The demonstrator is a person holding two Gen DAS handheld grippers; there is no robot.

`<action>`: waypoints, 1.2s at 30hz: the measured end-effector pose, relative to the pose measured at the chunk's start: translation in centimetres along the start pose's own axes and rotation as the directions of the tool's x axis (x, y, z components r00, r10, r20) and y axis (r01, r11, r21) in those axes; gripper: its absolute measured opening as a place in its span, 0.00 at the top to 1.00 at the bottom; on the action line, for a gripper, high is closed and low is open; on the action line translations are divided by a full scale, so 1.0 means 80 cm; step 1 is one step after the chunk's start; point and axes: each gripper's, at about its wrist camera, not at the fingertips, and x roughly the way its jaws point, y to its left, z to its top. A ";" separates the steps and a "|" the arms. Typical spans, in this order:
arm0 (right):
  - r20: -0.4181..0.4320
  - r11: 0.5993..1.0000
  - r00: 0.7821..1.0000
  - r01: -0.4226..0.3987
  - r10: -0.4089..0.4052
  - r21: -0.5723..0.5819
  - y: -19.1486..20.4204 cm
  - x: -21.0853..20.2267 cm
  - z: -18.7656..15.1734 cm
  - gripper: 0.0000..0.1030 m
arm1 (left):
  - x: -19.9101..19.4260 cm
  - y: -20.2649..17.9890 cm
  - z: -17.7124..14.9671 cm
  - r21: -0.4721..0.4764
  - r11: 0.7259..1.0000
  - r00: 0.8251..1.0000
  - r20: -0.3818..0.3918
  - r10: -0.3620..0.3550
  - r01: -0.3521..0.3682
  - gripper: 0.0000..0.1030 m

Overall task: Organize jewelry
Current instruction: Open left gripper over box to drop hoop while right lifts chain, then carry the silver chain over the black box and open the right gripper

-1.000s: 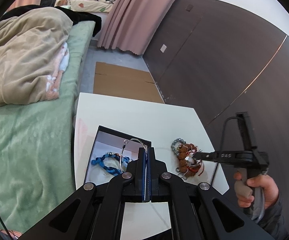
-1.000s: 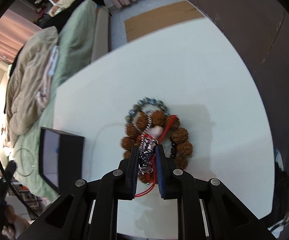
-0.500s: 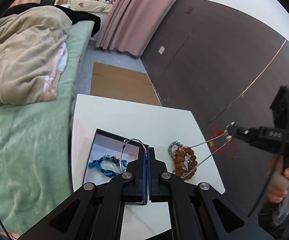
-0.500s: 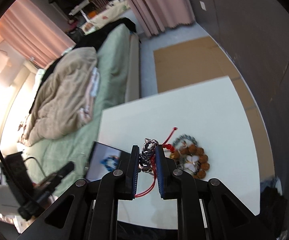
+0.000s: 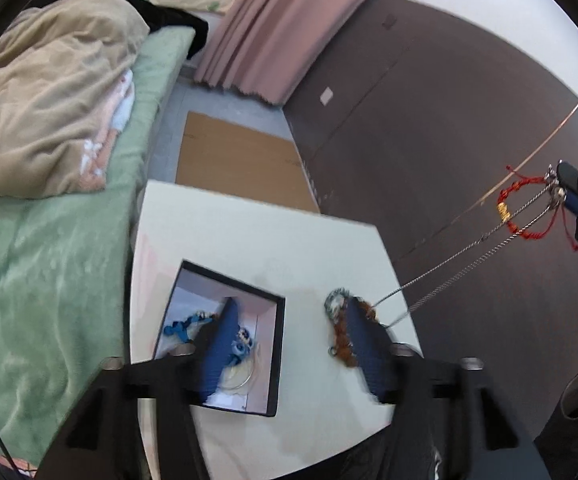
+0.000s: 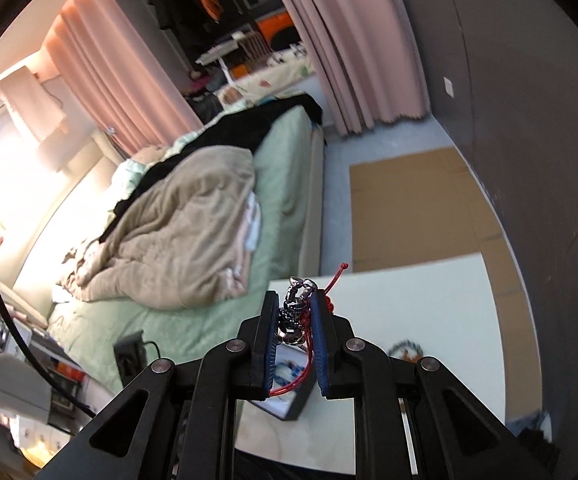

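Note:
My left gripper (image 5: 289, 308) is open and empty above the white table, one finger over the black jewelry box (image 5: 273, 360), the other over the brown bead bracelet pile (image 5: 341, 336). The box holds a blue bracelet (image 5: 185, 326) and a thin ring hoop (image 5: 245, 376). My right gripper (image 6: 295, 300) is shut on a silver chain necklace (image 5: 461, 268) and a red cord bracelet (image 5: 529, 212). It holds them high above the table's right edge in the left wrist view (image 5: 561, 188). The chain's lower end still reaches the bead pile.
The white table (image 5: 249, 240) stands beside a green bed (image 5: 49, 260) with a beige blanket (image 5: 49, 100). A dark wall (image 5: 429, 140) runs along the right. Cardboard (image 5: 241, 164) lies on the floor behind the table.
My left gripper has opened and the thin hoop it held now lies in the box. My right gripper has lifted higher with the chain and red cord, pulling them from the bead pile.

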 end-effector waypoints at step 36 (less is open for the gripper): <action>-0.163 0.983 0.978 -0.151 0.132 -0.106 0.126 0.117 -0.045 0.83 | -0.088 0.082 -0.006 -0.086 0.991 0.990 0.092 0.111 -0.103 0.41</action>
